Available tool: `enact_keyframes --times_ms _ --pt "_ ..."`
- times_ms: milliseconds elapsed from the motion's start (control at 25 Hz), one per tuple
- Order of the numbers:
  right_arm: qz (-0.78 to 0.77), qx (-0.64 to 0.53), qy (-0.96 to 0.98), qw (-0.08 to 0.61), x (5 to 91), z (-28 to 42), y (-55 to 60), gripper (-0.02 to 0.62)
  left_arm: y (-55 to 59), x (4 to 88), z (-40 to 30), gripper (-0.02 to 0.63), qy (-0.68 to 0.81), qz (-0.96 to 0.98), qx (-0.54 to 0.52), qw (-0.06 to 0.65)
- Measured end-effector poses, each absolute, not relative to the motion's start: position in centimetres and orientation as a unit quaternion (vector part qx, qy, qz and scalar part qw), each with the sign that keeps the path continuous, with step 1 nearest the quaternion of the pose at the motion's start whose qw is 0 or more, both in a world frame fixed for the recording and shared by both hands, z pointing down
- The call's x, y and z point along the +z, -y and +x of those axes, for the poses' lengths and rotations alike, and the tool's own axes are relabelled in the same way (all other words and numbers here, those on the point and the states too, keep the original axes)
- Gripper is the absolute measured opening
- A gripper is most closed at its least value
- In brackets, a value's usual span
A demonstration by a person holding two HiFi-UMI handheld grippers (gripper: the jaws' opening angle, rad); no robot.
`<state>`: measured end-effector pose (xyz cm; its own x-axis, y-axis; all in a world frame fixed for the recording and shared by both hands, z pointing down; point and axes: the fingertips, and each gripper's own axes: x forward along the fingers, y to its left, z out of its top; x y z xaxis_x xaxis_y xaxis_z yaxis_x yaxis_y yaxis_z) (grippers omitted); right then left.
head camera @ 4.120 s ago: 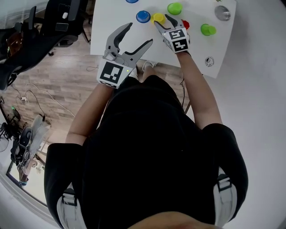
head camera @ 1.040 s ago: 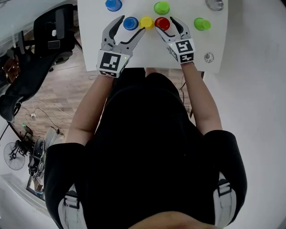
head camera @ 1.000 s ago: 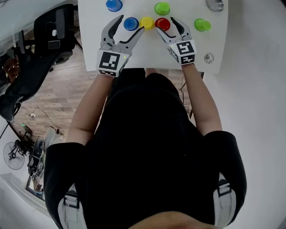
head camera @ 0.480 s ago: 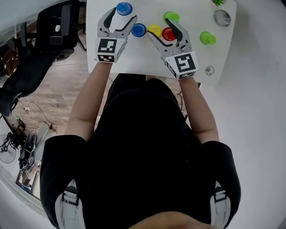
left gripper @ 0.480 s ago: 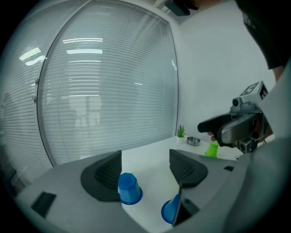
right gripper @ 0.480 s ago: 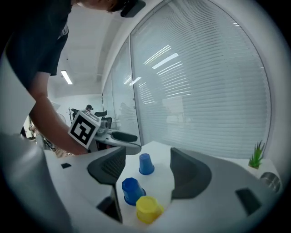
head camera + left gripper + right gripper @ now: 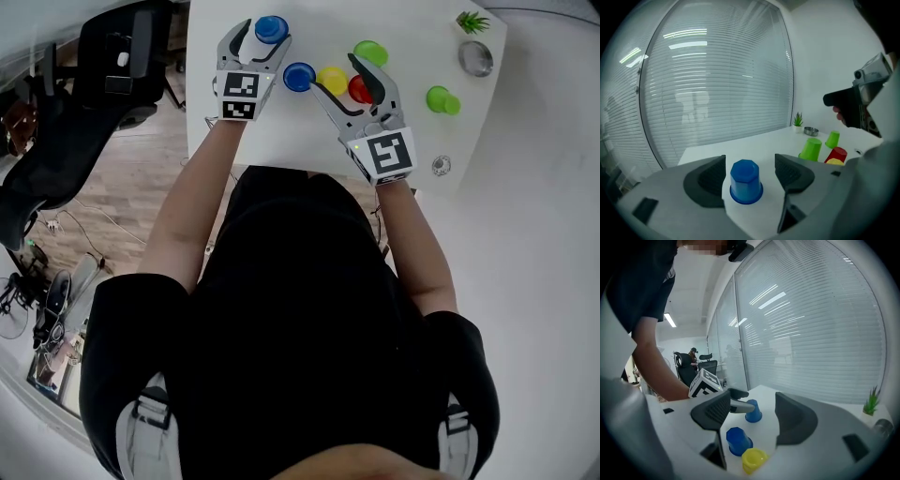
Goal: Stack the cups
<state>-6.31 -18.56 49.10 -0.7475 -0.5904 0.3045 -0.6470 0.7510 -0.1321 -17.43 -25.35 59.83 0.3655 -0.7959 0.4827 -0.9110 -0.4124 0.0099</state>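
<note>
Several upturned cups stand on the white table. My left gripper is open, its jaws on either side of the far blue cup, not closed on it. A second blue cup and a yellow cup sit in a row with a red cup. My right gripper hangs open above the yellow and red cups and holds nothing. Two green cups stand farther right.
A metal bowl and a small potted plant sit at the table's far right corner. An office chair stands on the wooden floor left of the table. A glass wall with blinds runs behind the table.
My left gripper has moved forward and now straddles the far blue cup. My right gripper stays over the yellow and red cups, both grippers still open.
</note>
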Motion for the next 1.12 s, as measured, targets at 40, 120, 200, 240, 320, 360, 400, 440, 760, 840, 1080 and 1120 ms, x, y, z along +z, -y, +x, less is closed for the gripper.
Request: enact_keyframes --times_ms 40,120,200,240,320,360,400,440,760,840,1080,1120 --pt "0.335 0.116 0.927 0.123 49.2 -6.2 18.6 0.302 25.5 60.4 -17.5 0.330 0.524 0.813 0.211 0.142" --pt "0.339 0.114 0.925 0.126 49.3 -5.7 18.7 0.302 25.7 61.5 -17.6 0.330 0.523 0.811 0.219 0.147" --pt "0.342 0.112 0.924 0.129 49.5 -5.1 18.6 0.302 25.9 62.4 -17.7 0.320 0.521 0.809 0.225 0.151" --pt "0.344 0.112 0.923 0.130 49.4 -4.9 18.6 0.302 26.0 62.7 -17.7 0.308 0.520 0.809 0.229 0.153" --pt "0.346 0.114 0.922 0.130 49.2 -4.9 18.6 0.302 26.1 63.2 -17.9 0.291 0.518 0.808 0.234 0.156" --pt "0.347 0.116 0.922 0.128 49.1 -4.9 18.6 0.301 26.2 63.4 -18.1 0.272 0.516 0.808 0.236 0.156" --pt "0.350 0.118 0.921 0.127 49.0 -4.8 18.5 0.299 26.2 63.4 -18.1 0.240 0.515 0.809 0.238 0.154" --pt "0.354 0.120 0.919 0.126 49.1 -4.6 18.5 0.299 26.2 63.4 -18.1 0.229 0.513 0.811 0.239 0.151" --pt "0.373 0.115 0.911 0.132 49.5 -2.0 17.8 0.296 25.2 59.6 -16.1 0.230 0.492 0.833 0.223 0.122" --pt "0.376 0.108 0.911 0.130 49.0 -1.7 17.8 0.296 24.6 58.2 -15.4 0.230 0.482 0.841 0.218 0.114" --pt "0.388 0.110 0.907 0.123 48.6 -0.4 17.2 0.296 22.5 54.9 -12.7 0.230 0.450 0.862 0.211 0.101" --pt "0.388 0.108 0.907 0.123 48.5 -0.3 17.0 0.295 22.1 54.5 -12.2 0.230 0.446 0.865 0.209 0.101"
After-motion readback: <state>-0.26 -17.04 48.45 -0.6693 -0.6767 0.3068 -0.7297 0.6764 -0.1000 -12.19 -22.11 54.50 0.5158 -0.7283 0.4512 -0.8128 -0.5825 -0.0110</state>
